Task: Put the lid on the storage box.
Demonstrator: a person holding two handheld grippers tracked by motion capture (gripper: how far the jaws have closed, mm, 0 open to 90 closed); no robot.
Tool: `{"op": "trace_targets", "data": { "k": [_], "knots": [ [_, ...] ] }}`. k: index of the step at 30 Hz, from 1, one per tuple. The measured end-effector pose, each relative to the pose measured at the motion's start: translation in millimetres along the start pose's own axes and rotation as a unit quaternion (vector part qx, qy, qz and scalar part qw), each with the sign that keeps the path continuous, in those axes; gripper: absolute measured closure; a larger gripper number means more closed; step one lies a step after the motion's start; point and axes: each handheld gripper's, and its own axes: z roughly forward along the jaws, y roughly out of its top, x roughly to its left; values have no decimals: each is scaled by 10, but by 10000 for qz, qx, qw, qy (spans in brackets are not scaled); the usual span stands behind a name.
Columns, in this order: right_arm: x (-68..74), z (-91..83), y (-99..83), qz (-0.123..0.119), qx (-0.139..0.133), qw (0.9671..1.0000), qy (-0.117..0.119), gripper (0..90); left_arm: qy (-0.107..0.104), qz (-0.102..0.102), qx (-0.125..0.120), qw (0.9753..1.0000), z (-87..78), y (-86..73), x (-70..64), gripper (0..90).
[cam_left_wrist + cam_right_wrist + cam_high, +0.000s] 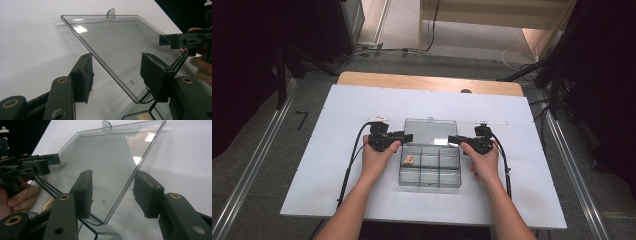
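- Left gripper (115, 75): jaws wide, straddling lid (117, 42) edge, not clamped.
- Right gripper (112, 192): same, wide.
- Box (430, 167) at 6 o'clock of lid.

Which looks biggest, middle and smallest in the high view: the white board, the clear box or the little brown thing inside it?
1. White board: largest by far.
2. Clear box, with its open lid: middle.
3. Little brown thing in the box's near-left compartment: smallest.

All three lie on the same table, so nearness to the camera does not upset the order.
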Motion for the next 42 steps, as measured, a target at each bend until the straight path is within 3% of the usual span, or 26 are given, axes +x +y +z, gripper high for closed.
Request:
{"op": "trace_targets", "data": {
  "k": [7, 12, 16, 19, 25, 29, 33, 38, 42],
  "knots": [
    [20, -58, 6, -190, -149, 9997, -23, 571, -142, 59, -137, 9998, -25, -17, -15, 513],
    [21, -116, 0, -340, -278, 9989, 143, 644, -291, 186, -342, 9988, -71, -37, -33, 606],
    [40, -173, -5, -636, -414, 9969, 210, 697, -374, 285, -507, 9976, -109, -47, -42, 669],
    [36, -206, -6, -677, -446, 9963, 288, 730, -395, 347, -598, 9968, -131, -55, -55, 696],
    [35, -287, -13, -1079, -525, 9918, 434, 795, -439, 452, -775, 9950, -175, -68, -91, 758],
    [62, -316, -35, -1433, -572, 9874, 358, 800, -450, 457, -749, 9951, -183, -49, -97, 764],
    [66, -322, -63, -1530, -671, 9854, 336, 802, -264, 568, -721, 9954, -194, 77, -153, 713],
    [99, -334, -93, -1695, -761, 9824, 208, 801, -277, 733, -860, 9932, -252, 396, -278, 644],
    [117, -342, -112, -1795, -802, 9804, 138, 800, -179, 848, -813, 9929, -243, 555, -361, 613]
  ]
}}
